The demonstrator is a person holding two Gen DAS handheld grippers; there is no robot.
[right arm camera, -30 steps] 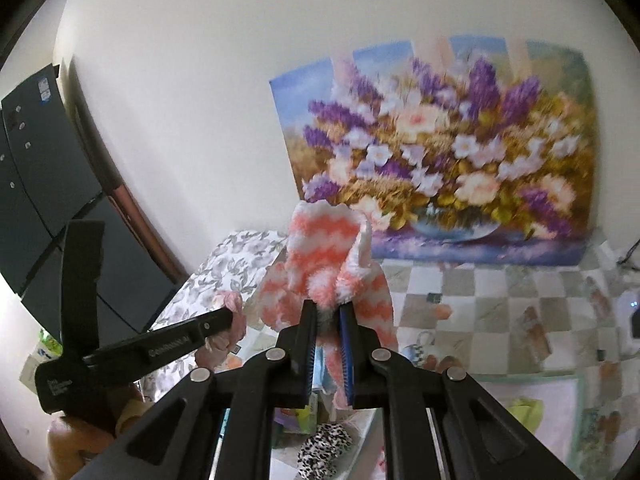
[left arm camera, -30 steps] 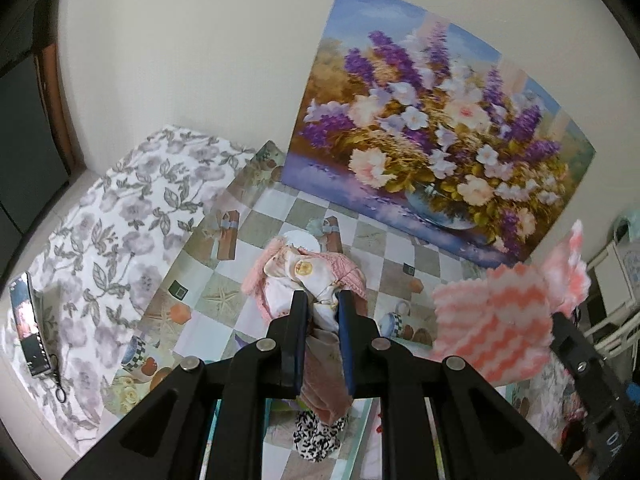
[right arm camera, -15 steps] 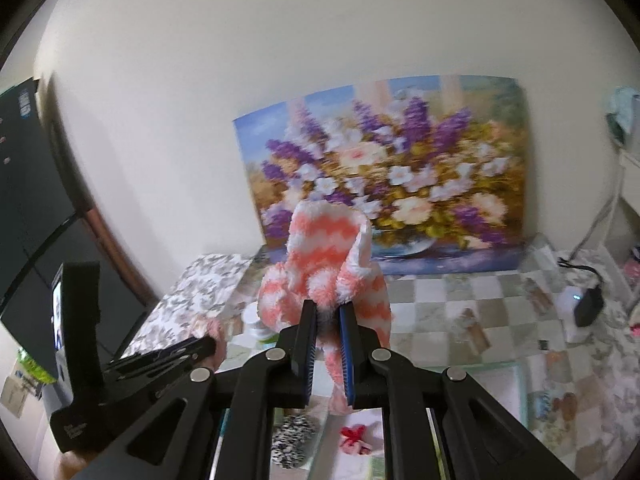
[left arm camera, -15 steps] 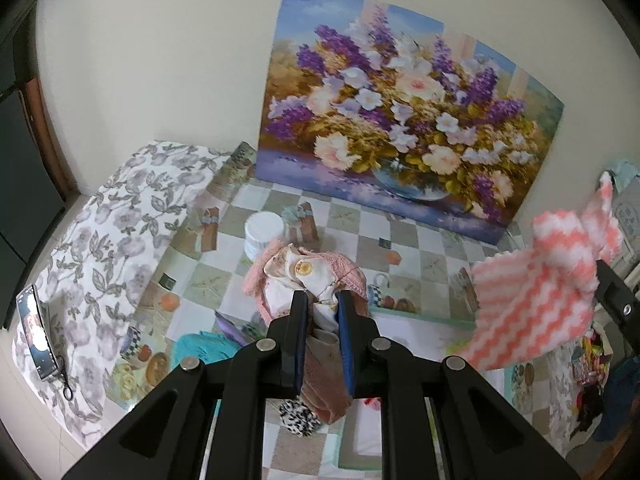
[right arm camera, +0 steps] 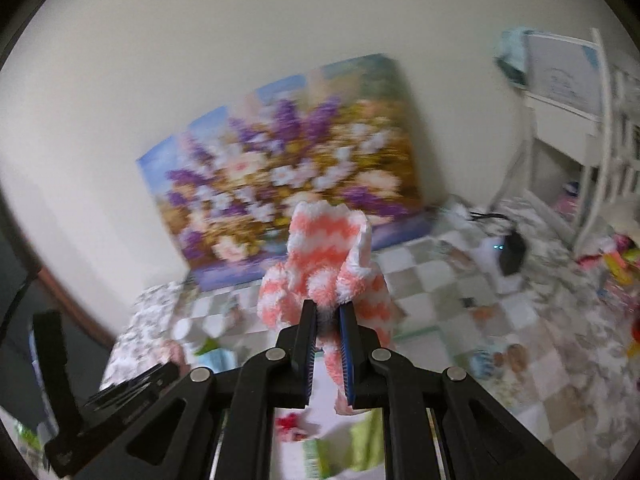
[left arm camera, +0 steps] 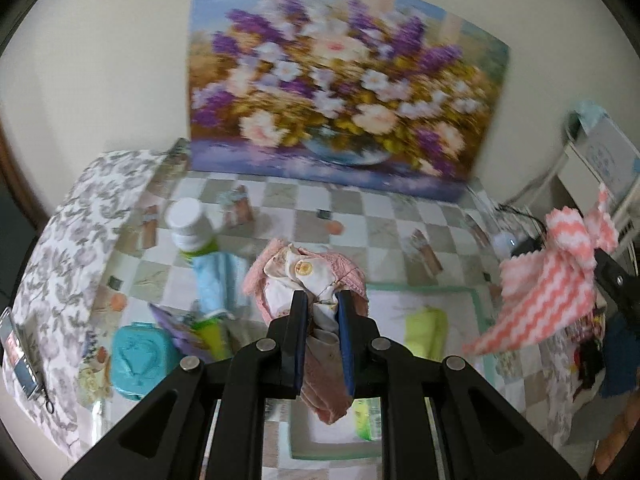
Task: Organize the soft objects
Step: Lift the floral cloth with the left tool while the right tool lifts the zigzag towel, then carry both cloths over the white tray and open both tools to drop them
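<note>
Left wrist view: the left gripper (left arm camera: 321,300) sits at lower centre, its jaws narrow and clamped on a pink garment (left arm camera: 308,276) with a cream lining and a round button. The garment bunches above the fingertips and hangs down between the fingers toward the bottom of the frame. Beneath it lies a checkered tablecloth (left arm camera: 376,224). At centre left stands a white jar (left arm camera: 188,224), just below it a light blue cloth (left arm camera: 218,280), and at lower left a teal box (left arm camera: 140,360). To the right of the gripper, a yellow-green cloth (left arm camera: 426,326) lies on a green-edged mat (left arm camera: 476,300). A flower painting (left arm camera: 340,80) leans against the wall across the top. At the right edge, a striped towel (left arm camera: 548,288), pink and white, hangs in the air from the right gripper, whose dark finger shows beside it. A phone (left arm camera: 20,364) lies at the far left on a floral cover (left arm camera: 68,240).

Right wrist view: the right gripper (right arm camera: 329,314) is at lower centre, jaws narrow and pinching the striped towel (right arm camera: 328,252), which rises in folds above the fingertips and trails below them. The painting (right arm camera: 288,168) is behind it, blurred. The left gripper (right arm camera: 136,384) appears at lower left, the pink garment only a blur at its tip. A white rack (right arm camera: 580,120) stands at upper right.
</note>
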